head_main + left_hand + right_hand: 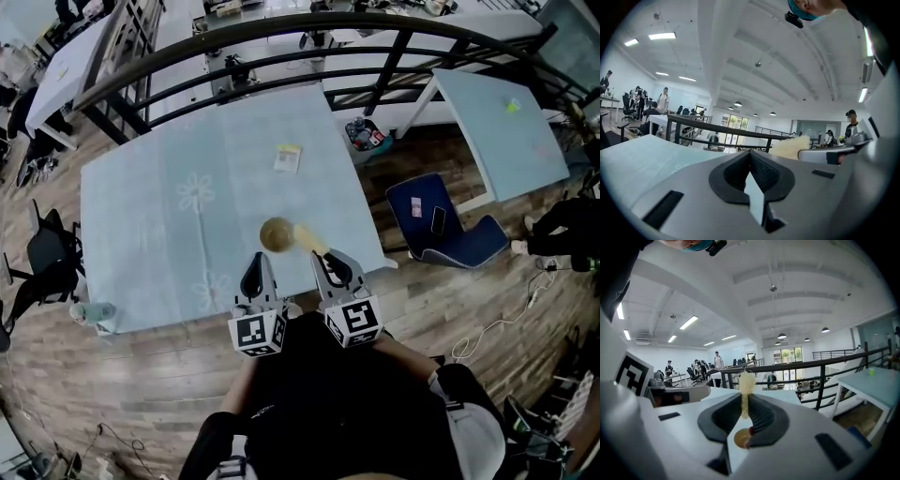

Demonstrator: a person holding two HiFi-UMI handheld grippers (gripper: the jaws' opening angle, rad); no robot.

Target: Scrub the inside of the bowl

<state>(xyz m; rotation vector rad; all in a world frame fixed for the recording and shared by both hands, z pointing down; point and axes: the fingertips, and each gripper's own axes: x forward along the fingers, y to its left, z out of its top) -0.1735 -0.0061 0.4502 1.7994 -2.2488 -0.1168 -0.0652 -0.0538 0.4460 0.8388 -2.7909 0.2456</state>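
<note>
Right gripper view: right gripper (744, 401) fingers clamp a brush (746, 379), seemingly readied for the bowl (276, 234); left gripper (750, 160) fingers together, empty.

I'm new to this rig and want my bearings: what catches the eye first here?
The right gripper is shut on a pale yellow fibrous scrubber that sticks out past its jaws. Just ahead of both grippers a small brown bowl sits on the pale blue table, the scrubber's head beside it. The left gripper is shut and empty.
</note>
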